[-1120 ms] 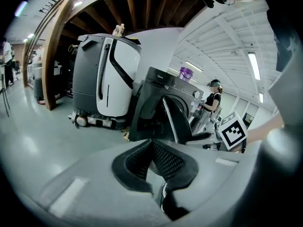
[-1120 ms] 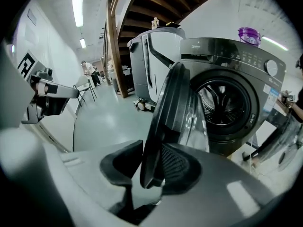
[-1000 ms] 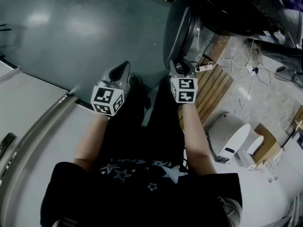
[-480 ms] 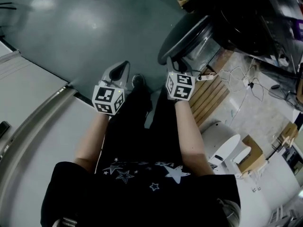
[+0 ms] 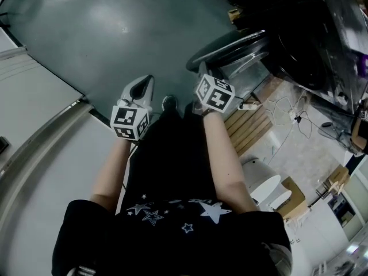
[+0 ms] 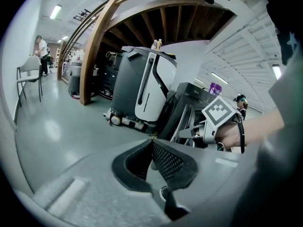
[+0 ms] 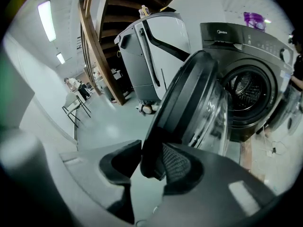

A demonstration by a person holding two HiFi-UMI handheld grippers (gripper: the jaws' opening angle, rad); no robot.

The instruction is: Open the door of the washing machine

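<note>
Jaws of my right gripper [image 7: 150, 150], just eased wider, clasp the door [image 7: 189, 98] by its rim; it stands half swung from the washing machine [image 7: 246, 39] front. I judge opening midway: next, follow the hinge arc outward.

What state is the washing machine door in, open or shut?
Open: the door stands swung away from the washing machine, leaving its drum exposed.

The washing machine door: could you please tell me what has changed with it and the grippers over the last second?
The door has swung further open, pulled by the right gripper, which grips its rim; the jaws have just been opening slightly with the rim between them. The left gripper stays shut and empty, and the person has not let go of the door.
</note>
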